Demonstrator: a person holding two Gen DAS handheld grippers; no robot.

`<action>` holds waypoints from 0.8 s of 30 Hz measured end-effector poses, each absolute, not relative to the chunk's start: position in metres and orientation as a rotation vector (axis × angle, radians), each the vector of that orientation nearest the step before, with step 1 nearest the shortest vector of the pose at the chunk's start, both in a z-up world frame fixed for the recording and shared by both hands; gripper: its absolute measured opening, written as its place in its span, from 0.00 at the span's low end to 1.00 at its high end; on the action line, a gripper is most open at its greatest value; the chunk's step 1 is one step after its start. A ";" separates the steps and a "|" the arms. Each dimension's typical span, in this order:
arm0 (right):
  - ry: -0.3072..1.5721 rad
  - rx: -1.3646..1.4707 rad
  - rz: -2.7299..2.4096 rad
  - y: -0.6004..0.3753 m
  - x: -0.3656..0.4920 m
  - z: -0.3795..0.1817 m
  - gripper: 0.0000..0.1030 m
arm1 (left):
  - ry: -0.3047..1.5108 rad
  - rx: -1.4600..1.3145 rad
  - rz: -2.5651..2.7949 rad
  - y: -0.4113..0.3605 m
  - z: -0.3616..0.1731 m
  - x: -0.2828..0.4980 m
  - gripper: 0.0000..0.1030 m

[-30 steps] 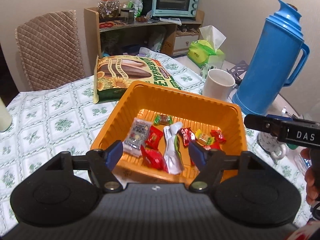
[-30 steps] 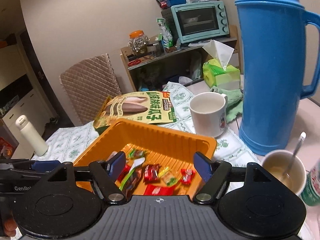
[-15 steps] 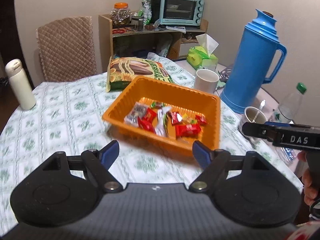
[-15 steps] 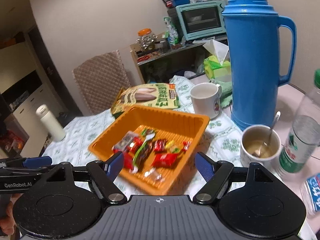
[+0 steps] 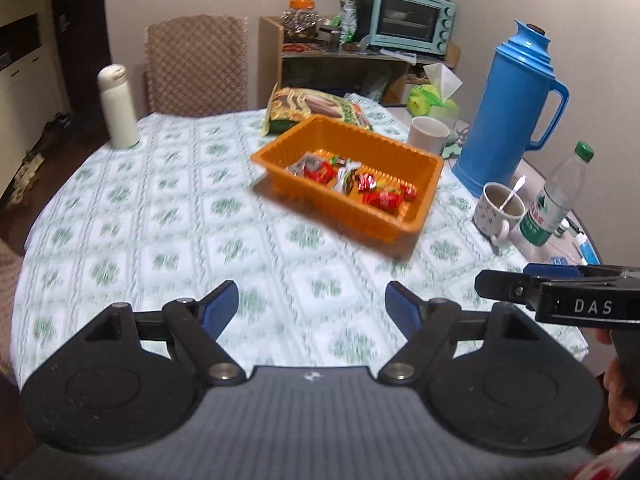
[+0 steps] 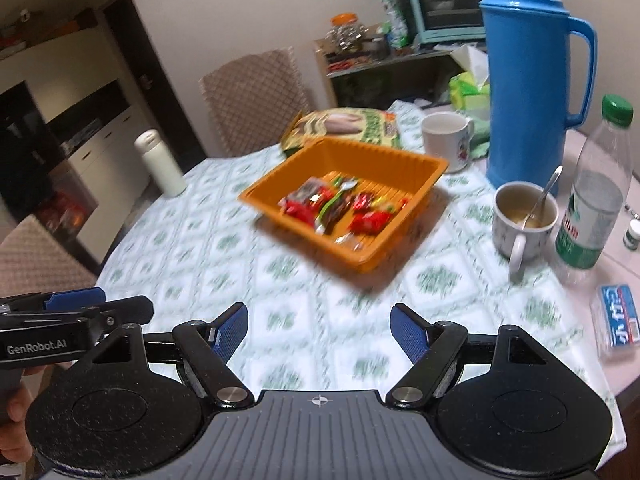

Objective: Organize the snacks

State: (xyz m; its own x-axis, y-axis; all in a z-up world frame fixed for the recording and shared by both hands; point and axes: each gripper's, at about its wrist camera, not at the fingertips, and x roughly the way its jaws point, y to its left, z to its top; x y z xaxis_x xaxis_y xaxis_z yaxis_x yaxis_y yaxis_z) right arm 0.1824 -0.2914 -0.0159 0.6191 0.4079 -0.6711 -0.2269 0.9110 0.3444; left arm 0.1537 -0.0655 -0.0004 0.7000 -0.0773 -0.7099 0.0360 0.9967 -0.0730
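An orange tray (image 5: 394,152) (image 6: 396,160) sits mid-table on the green-patterned cloth, holding several wrapped snacks (image 5: 378,196) (image 6: 340,206), mostly red. My left gripper (image 5: 312,304) is open and empty, well back from the tray near the table's front. My right gripper (image 6: 320,326) is open and empty too, also far short of the tray. Each gripper shows at the other view's edge: the right one (image 5: 560,296), the left one (image 6: 76,312).
Behind the tray lies a sunflower-seed bag (image 5: 312,106). A white mug (image 5: 430,134), a blue thermos (image 5: 508,116), a mug with a spoon (image 6: 524,216), a water bottle (image 6: 592,196) and a blue packet (image 6: 620,318) stand right. A white flask (image 5: 118,108) stands far left.
Both grippers have pulled back and up from the tray; it now looks smaller and farther off. The snacks stay in the tray. Both grippers stay open.
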 end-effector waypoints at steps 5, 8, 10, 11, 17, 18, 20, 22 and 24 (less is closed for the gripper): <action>0.853 0.210 0.418 -0.289 0.158 -0.019 0.76 | 0.824 -0.084 -0.004 -0.071 -0.007 0.118 0.77; 0.867 0.201 0.454 -0.288 0.145 -0.023 0.76 | 0.850 -0.095 0.027 -0.075 -0.012 0.097 0.77; 0.876 0.190 0.470 -0.287 0.136 -0.025 0.76 | 0.868 -0.104 0.037 -0.075 -0.014 0.085 0.77; 0.882 0.185 0.476 -0.286 0.132 -0.026 0.76 | 0.873 -0.105 0.041 -0.075 -0.015 0.079 0.77; 0.902 0.169 0.529 -0.281 0.108 -0.029 0.76 | 0.891 -0.106 0.081 -0.068 -0.016 0.056 0.77; 0.905 0.164 0.535 -0.279 0.103 -0.030 0.76 | 0.894 -0.112 0.084 -0.066 -0.016 0.054 0.77; 0.911 0.151 0.544 -0.275 0.096 -0.031 0.76 | 0.893 -0.120 0.086 -0.061 -0.015 0.050 0.77; 0.909 0.141 0.543 -0.270 0.090 -0.031 0.76 | 0.891 -0.122 0.082 -0.059 -0.015 0.046 0.77; 0.916 0.133 0.532 -0.266 0.086 -0.031 0.76 | 0.894 -0.124 0.077 -0.057 -0.014 0.042 0.77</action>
State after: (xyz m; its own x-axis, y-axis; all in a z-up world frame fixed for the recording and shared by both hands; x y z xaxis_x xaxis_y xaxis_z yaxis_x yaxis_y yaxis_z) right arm 0.0865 -0.2657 -0.0313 0.4902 0.4920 -0.7195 -0.3814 0.8633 0.3305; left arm 0.0423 -0.0569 -0.0141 0.6241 0.0156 -0.7812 -0.1189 0.9900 -0.0752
